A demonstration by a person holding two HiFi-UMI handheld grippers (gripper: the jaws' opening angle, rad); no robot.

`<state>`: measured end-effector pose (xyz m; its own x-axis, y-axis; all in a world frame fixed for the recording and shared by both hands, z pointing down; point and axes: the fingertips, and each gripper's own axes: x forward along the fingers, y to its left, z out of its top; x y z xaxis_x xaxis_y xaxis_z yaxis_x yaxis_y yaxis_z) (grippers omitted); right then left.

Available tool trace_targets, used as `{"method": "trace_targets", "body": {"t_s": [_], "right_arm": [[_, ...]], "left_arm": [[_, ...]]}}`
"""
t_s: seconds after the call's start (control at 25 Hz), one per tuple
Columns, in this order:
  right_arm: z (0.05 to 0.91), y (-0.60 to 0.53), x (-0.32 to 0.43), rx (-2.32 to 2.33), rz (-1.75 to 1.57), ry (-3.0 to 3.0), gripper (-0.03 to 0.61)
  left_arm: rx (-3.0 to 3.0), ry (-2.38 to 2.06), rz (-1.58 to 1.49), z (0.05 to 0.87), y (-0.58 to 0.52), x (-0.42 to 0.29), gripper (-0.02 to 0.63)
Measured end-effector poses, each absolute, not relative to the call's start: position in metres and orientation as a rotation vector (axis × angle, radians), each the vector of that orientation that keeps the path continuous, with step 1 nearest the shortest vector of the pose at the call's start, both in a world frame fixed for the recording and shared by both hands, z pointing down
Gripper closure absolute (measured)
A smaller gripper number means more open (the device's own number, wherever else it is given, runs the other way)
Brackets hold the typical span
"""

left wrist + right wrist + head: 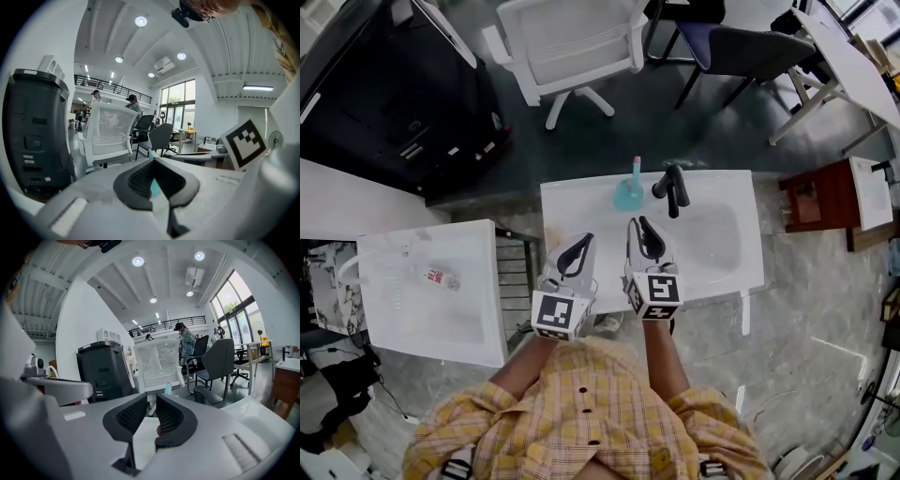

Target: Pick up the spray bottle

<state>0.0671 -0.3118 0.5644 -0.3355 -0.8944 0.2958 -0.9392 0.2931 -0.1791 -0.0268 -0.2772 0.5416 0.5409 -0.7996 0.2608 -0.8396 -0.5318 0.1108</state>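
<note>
The spray bottle (628,190), teal with a pink top, stands upright near the far edge of the white worktop (581,202). Both forearms reach forward from a yellow plaid shirt (581,412) and hold the tools side by side over the worktop's near edge, tipped slightly down toward the bottle and well short of it. The left tool (585,242) has its jaws a narrow sliver apart, gripping nothing. The right tool (643,231) is parted a little wider, also empty. A black object (672,187) sits just right of the bottle. A white chair (572,42) and a dark chair (750,47) stand beyond.
</note>
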Motion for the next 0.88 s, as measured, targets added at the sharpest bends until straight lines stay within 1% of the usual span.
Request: {"method": "trace_targets", "body": {"t_s": [0.2, 0.32, 0.48, 0.68, 0.88], "right_arm": [[0.576, -0.332, 0.067, 1.743, 0.500, -2.380, 0.486], [0.582, -0.342, 0.067, 1.758, 0.481, -2.352, 0.444], [0.589, -0.355, 0.066, 1.772, 0.446, -2.318, 0.410], [0.602, -0.371, 0.066, 1.782, 0.455, -2.288, 0.387], [0.616, -0.385, 0.073, 1.808, 0.497, -2.255, 0.383]], "left_arm": [[2.543, -1.371, 0.276, 0.548, -0.287, -0.030, 0.615], [2.537, -1.364, 0.278, 0.552, -0.292, -0.031, 0.615], [2.528, -1.362, 0.287, 0.557, -0.299, -0.036, 0.615], [2.509, -1.373, 0.293, 0.561, -0.305, -0.040, 0.615], [2.497, -1.373, 0.296, 0.565, -0.306, -0.039, 0.615]]}}
